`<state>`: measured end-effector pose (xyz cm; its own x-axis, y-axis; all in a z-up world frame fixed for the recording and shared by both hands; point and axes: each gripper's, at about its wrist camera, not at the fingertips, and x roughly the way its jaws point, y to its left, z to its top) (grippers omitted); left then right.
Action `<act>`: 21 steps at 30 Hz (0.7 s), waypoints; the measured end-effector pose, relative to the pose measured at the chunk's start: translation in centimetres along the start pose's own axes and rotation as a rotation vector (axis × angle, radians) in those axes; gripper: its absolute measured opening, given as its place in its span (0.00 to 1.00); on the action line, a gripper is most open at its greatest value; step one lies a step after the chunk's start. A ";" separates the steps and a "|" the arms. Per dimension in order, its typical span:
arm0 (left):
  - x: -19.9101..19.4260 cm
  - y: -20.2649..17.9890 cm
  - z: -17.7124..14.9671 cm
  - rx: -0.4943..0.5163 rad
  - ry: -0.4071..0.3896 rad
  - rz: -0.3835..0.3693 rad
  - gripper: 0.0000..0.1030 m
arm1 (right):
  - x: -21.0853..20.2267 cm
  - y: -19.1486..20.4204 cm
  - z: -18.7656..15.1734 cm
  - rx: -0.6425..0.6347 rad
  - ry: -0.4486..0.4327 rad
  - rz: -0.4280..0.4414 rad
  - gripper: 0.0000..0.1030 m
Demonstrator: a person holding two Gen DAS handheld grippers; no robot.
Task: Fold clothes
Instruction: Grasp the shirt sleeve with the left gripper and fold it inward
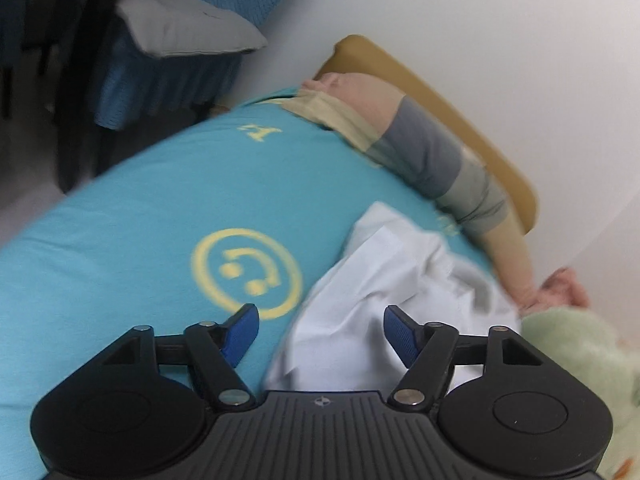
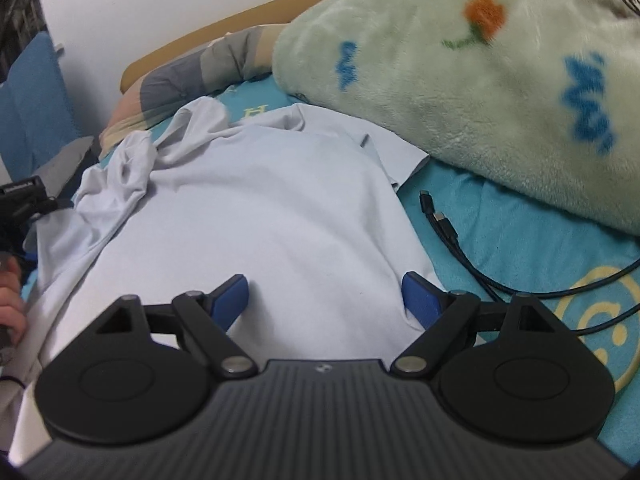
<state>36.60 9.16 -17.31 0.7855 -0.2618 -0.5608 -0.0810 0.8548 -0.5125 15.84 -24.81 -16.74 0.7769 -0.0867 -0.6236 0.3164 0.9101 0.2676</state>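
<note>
- Shirt (image 2: pixel 256 200), pale and thin, is lying spread across the teal bedsheet (image 2: pixel 520 236), its body mostly flat while one sleeve is bunching up on the side toward the striped pillow (image 2: pixel 192 72).
- It is looking light, soft and floppy; I judge it will be sagging and creasing wherever it is lifted, so pinching at a hem, a shoulder seam or the crumpled sleeve is likely giving the surest hold, with flat middle cloth slipping out of a pinch.
- Right gripper (image 2: pixel 326 300) is hovering over the shirt's near edge with its blue fingers (image 2: pixel 418 300) spread apart, holding nothing.
- Left gripper (image 1: pixel 320 334) is sitting at the shirt's rumpled side, fingers likewise wide apart and empty; that view is blurring.
- Black cable (image 2: pixel 452 240) is lying on the sheet just beside the shirt.
- Green fleece blanket (image 2: pixel 460 80) is heaped beyond the cable, near the shirt's far corner; whether it is touching I cannot tell.
</note>
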 end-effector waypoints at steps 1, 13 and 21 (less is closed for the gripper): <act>0.4 -0.3 0.1 0.013 0.002 -0.021 0.57 | 0.1 0.0 0.0 0.010 0.000 0.002 0.84; -4.6 1.9 6.4 0.142 -0.155 0.105 0.05 | -0.3 1.0 -0.3 -0.074 0.003 0.004 0.85; -5.8 9.8 14.5 0.222 -0.260 0.503 0.04 | -0.2 1.4 -0.4 -0.097 0.002 -0.007 0.85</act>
<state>40.16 25.57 -9.72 0.8104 0.2930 -0.5073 -0.3738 0.9254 -0.0625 15.91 -23.37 -16.56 0.7736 -0.0924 -0.6269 0.2676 0.9444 0.1910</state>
